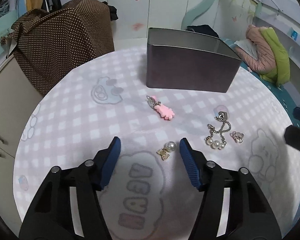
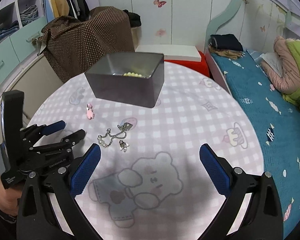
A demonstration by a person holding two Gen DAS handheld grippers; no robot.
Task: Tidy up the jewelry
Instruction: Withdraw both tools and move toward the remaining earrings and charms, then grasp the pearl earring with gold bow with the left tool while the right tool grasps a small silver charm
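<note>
A dark metal box (image 1: 190, 68) stands at the back of the round table; in the right wrist view the box (image 2: 126, 88) holds a yellow-green bead string (image 2: 132, 74). My left gripper (image 1: 150, 146) is open, low over the cloth, with a pearl-and-gold-bow earring (image 1: 168, 150) between its fingertips. A pink charm clip (image 1: 162, 110), a pearl chain bracelet (image 1: 218, 134) and a small clear earring (image 1: 237, 136) lie nearby. My right gripper (image 2: 150, 154) is open and empty above the cloth, with the bracelet (image 2: 112, 137) and the small earring (image 2: 123, 145) ahead to its left.
The table wears a pink checked cloth (image 2: 190, 120) with cartoon prints. A chair draped in brown dotted fabric (image 1: 60, 40) stands behind left. A bed with a blue sheet (image 2: 270, 120) and folded clothes runs along the right. A white and red box (image 2: 178, 57) sits behind the table.
</note>
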